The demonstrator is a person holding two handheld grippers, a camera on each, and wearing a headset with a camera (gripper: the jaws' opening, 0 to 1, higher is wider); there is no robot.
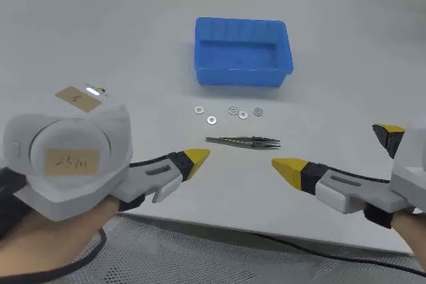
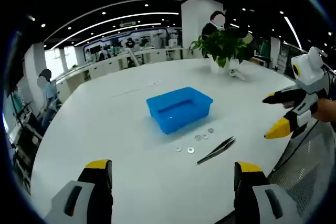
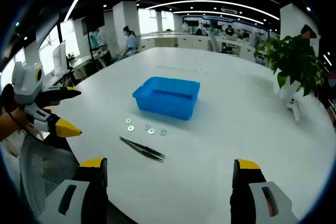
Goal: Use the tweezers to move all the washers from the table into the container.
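Finding: no pickup has begun. The tweezers (image 1: 243, 141) lie flat on the white table (image 1: 100, 44), untouched, with both grippers short of them.

Left gripper (image 2: 172, 167): jaws spread wide and holding nothing, as its own view shows. Right gripper (image 1: 339, 149): likewise spread wide and empty, its two yellow tips well apart in the head view.

Position of the work: five washers (image 1: 233, 110) sit in a loose row on the table just beyond the tweezers. The blue container (image 1: 239, 74) stands farther off again, on the same line away from the person. No washer can be made out inside it.

Governing relation: the tweezers' long axis runs crosswise, left to right in front of the person, so the tool lies broadside to both grippers. Its left end is near the left gripper's yellow tip and its right end is near the right gripper's inner tip. Neither side is clearly nearer (the right end seems to part into two arms, though this is too fine to confirm).

Assessment: whichever gripper takes the tool will likely need its jaws brought down across the narrow width.
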